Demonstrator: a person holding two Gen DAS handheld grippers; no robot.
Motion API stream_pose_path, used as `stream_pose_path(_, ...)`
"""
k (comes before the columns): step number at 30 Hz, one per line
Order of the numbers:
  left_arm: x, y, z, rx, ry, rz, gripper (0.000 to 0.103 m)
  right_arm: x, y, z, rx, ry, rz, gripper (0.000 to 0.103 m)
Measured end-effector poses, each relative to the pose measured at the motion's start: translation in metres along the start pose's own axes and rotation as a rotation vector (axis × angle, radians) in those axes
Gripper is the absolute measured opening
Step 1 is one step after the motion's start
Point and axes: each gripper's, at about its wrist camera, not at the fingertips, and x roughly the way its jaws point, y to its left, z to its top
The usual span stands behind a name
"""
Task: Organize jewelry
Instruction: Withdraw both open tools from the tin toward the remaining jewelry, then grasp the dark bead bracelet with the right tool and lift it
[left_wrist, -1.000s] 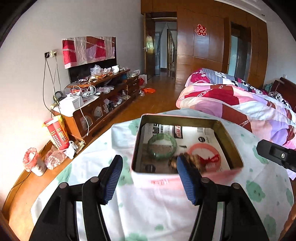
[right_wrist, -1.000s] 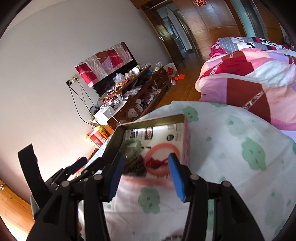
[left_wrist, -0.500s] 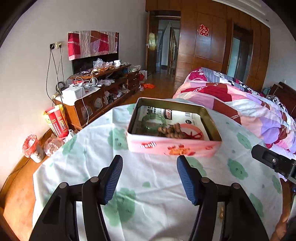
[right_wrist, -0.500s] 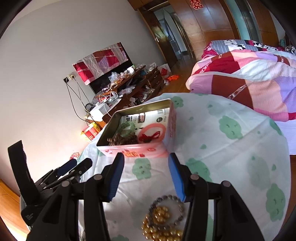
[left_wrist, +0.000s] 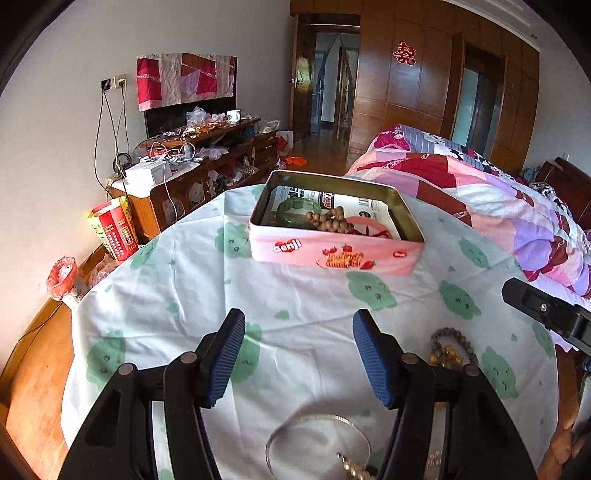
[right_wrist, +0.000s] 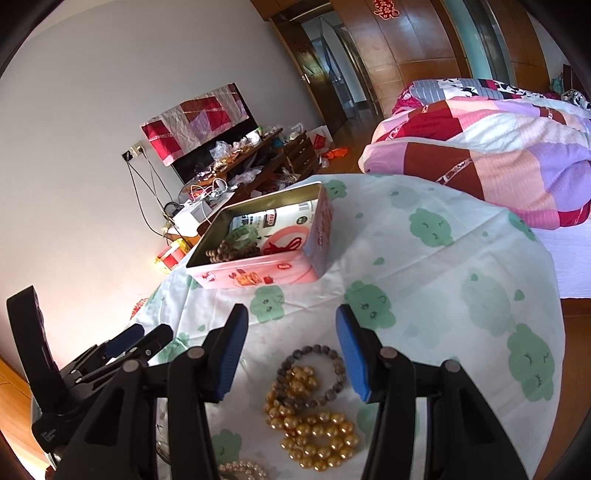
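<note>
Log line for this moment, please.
left hand-held gripper open, empty | right hand-held gripper open above gold beads | tin holds bangle, brown beads

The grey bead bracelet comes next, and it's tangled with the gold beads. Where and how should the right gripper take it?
Grip the grey bead bracelet at its far arc, coming straight down from above. It lies flat on the tablecloth, and that arc is bare, while the gold beads overlap its near side. The right gripper hangs open over it.

Bare cloth-covered surface (left_wrist: 295, 291) lies between the left gripper (left_wrist: 297, 354) and the pink tin (left_wrist: 334, 254). Ahead of the right gripper (right_wrist: 291, 354), gold bead strands (right_wrist: 314, 432) and a grey bead bracelet (right_wrist: 314, 373) crowd the cloth; beyond them the way is free up to the tin.
</note>
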Motion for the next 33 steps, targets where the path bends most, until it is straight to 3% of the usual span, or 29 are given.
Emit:
stream_pose_path(6, -0.005, 0.008, -0.019, -0.007, 0.024, -0.029, 0.061, -0.01, -0.016, -0.01, 0.012, 0.002, -0.054, 0.053)
stream_pose_path(16, -0.01, 0.031, -0.038, -0.086, 0.057, -0.072, 0.061, 0.001, -0.031, -0.029, 0.024, 0.106, -0.063, 0.052)
stream_pose_path(19, -0.012, 0.039, -0.038, -0.101, 0.048, -0.052, 0.061, 0.012, -0.028, -0.03, 0.0, 0.142, -0.074, 0.044)
stream_pose_path(26, -0.014, 0.037, -0.036, -0.101, 0.05, -0.071, 0.061, 0.046, -0.008, -0.03, -0.129, 0.26, -0.122, 0.038)
stream_pose_path(28, -0.016, 0.032, -0.036, -0.079, 0.048, -0.082, 0.061, 0.049, -0.003, -0.03, -0.158, 0.28, -0.096, 0.019)
stream_pose_path(30, -0.019, 0.025, -0.036, -0.052, 0.042, -0.094, 0.061, 0.049, 0.0, -0.03, -0.175, 0.285, -0.103, 0.018)
stream_pose_path(31, -0.02, 0.023, -0.035, -0.042, 0.04, -0.102, 0.061, 0.047, 0.0, -0.03, -0.174, 0.275, -0.107, 0.011)
stream_pose_path(33, -0.021, 0.017, -0.034, -0.019, 0.04, -0.12, 0.061, 0.04, -0.005, -0.028, -0.142, 0.251, -0.079, 0.011)
